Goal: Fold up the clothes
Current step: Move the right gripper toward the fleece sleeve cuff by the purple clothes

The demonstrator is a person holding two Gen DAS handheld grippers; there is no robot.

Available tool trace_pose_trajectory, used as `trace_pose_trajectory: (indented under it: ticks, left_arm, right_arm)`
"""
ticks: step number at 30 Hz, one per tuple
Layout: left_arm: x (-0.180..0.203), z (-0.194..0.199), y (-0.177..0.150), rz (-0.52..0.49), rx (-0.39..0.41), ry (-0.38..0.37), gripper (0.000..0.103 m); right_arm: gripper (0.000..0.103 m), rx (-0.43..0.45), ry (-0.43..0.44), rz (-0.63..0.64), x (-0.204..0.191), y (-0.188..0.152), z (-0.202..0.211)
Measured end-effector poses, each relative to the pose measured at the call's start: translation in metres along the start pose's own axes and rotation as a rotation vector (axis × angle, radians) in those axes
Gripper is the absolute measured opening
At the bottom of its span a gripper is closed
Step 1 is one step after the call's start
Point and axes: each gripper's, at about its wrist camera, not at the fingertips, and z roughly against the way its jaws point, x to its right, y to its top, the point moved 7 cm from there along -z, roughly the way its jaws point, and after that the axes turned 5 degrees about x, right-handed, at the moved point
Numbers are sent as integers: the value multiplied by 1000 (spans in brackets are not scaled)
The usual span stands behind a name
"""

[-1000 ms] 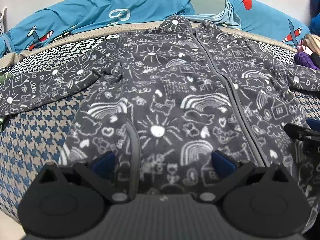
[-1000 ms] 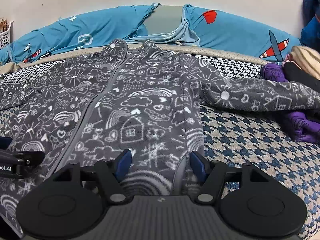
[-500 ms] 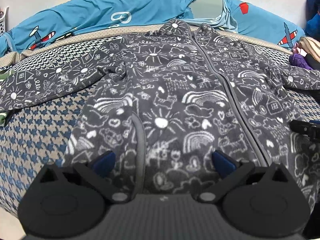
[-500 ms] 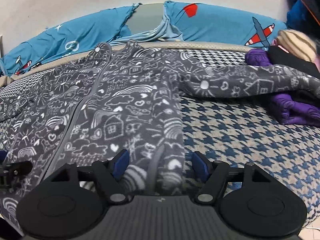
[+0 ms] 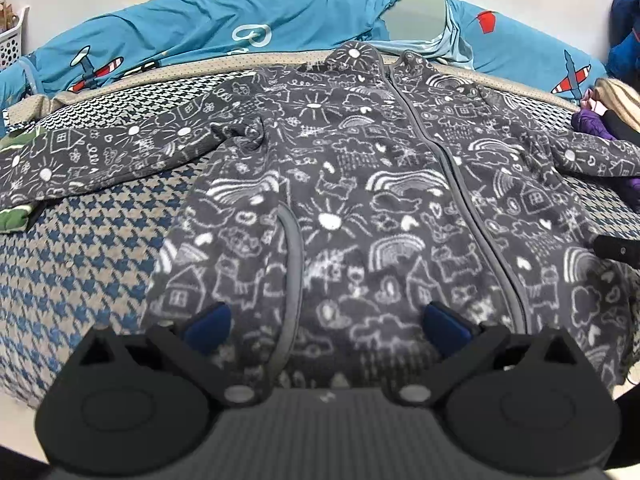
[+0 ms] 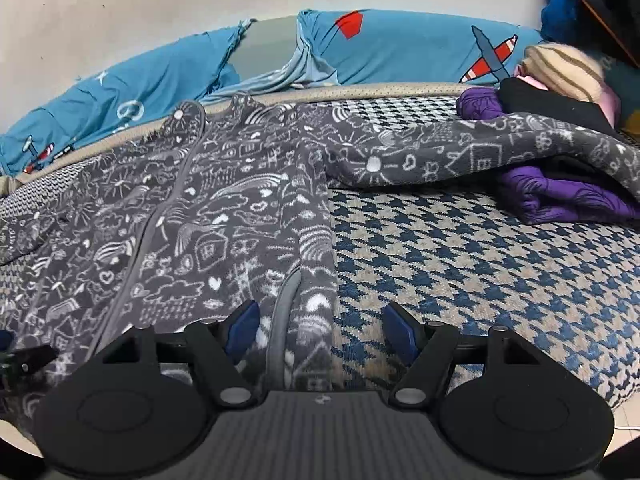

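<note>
A dark grey fleece zip jacket (image 5: 360, 200) with white doodles lies face up on the houndstooth bed cover (image 5: 80, 260), both sleeves spread out sideways. My left gripper (image 5: 326, 324) is open, its blue pads wide apart above the jacket's lower hem, left of the zipper (image 5: 460, 200). My right gripper (image 6: 320, 328) is open too and hovers over the jacket's (image 6: 200, 220) right side edge and pocket trim, gripping nothing. The right sleeve (image 6: 480, 156) drapes over a purple garment. A tip of the right gripper shows at the left wrist view's right edge.
Blue aeroplane-print bedding (image 5: 200, 40) runs along the wall at the back. A pile of purple (image 6: 560, 196), black and striped clothes (image 6: 560, 68) sits at the right. A green item (image 5: 16, 216) lies under the left sleeve, and a white basket (image 5: 12, 40) stands far left.
Both grippers have drawn back a little, so more of the hem shows. The right one slid right towards the jacket's side edge and rolled slightly. The jacket has not moved.
</note>
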Motion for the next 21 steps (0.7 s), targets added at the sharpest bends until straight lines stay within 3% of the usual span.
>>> trace_pose_trajectory:
  ticks: [10, 15, 21]
  left_arm:
    - [3, 16, -10, 20, 5, -12, 103]
    - [7, 16, -12, 14, 3, -21, 103]
    - [9, 11, -17, -1, -23, -5, 103]
  right_arm:
    - [27, 30, 115, -12, -15, -10, 29]
    - [24, 5, 167, 19, -30, -21, 36]
    - [24, -38, 142, 15, -32, -29, 26]
